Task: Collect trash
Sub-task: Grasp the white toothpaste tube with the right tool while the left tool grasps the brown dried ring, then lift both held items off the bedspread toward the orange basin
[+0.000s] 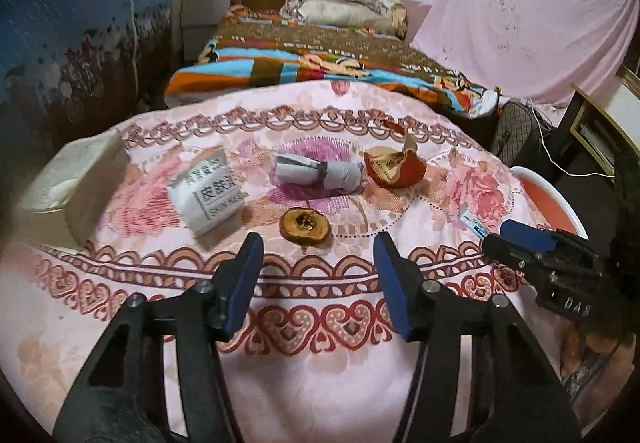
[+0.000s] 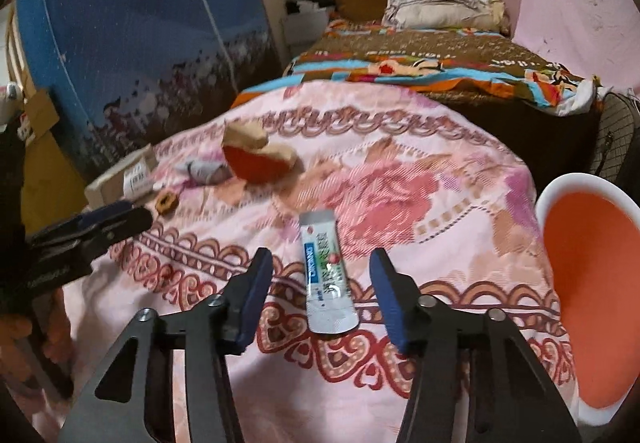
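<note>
The surface [image 2: 400, 179], draped in a pink flowered cloth, is seen with the trash scattered across it, and an orange bin with a white rim [image 2: 592, 283] stands just off its edge at three o'clock from the right claw [image 2: 320, 263].

A flattened silver tube [image 2: 328, 279] lies between that claw's blue pads, its long axis running roughly from six towards twelve o'clock, nearly in line with the fingers. The jaws stand apart and neither pad is seen to touch it; the tube rests flat on the cloth. A closing straight across its narrow width is judged to be what the next move needs, and the right claw is plainly the nearer one.

The left claw [image 1: 316, 247] is likewise held open with nothing gripped. A dried round fruit slice [image 1: 306, 226] lies just beyond its tips at twelve o'clock, with the white packet [image 1: 208, 195] at ten, the grey wad [image 1: 316, 173] farther at twelve, and the orange peel [image 1: 394, 169] at one.
</note>
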`<state>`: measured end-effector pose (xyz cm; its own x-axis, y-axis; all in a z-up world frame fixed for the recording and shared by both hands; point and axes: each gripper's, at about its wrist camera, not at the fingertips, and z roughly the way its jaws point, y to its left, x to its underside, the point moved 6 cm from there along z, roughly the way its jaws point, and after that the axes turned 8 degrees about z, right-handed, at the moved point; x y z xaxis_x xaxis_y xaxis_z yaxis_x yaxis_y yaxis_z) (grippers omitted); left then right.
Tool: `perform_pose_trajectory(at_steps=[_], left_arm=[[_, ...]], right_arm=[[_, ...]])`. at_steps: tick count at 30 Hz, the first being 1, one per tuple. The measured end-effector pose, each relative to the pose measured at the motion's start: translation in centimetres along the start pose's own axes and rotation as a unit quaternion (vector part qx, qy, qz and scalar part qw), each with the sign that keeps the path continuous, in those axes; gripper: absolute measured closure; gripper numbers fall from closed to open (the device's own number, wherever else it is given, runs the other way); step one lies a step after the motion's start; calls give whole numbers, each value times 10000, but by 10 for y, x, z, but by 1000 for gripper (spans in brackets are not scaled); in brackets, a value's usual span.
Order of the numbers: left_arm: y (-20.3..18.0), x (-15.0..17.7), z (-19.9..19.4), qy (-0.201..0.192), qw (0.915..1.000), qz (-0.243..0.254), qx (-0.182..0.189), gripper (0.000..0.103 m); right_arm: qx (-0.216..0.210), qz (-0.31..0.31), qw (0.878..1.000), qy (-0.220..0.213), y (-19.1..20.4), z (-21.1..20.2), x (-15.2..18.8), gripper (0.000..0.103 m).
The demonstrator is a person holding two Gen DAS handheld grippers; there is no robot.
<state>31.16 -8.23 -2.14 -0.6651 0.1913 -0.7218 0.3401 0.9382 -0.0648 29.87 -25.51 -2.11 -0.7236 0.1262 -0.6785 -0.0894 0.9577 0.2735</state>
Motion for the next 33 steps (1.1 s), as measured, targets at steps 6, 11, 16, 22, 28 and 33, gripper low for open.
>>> perform_pose_trajectory(at_steps=[6,11,16,22,28,33], left_arm=[[1,-6,15,176,9998,60,-118,70],[5,-7,21,258,9993,68,-252,82],[8,-6,20,209,9995,-12,-236,88],[-2,-9,5,-135,9994,210,-247,89],[-23,-15,-31,-984,9926,670,-229,89],[-40,-17,-54,-1474,9831,1041,-295,89]], right_arm=[[106,-66,9997,198,0,6,3,76],[43,-85,9997,229,1,7,3,83],[24,-65,9997,221,1,6,1,83],[-1,-62,9998,196,1,6,-1,84],[-191,-21,9998,-35,0,-5,-3,84],[-367,-24,9978,-551,3,-24,-7,84]])
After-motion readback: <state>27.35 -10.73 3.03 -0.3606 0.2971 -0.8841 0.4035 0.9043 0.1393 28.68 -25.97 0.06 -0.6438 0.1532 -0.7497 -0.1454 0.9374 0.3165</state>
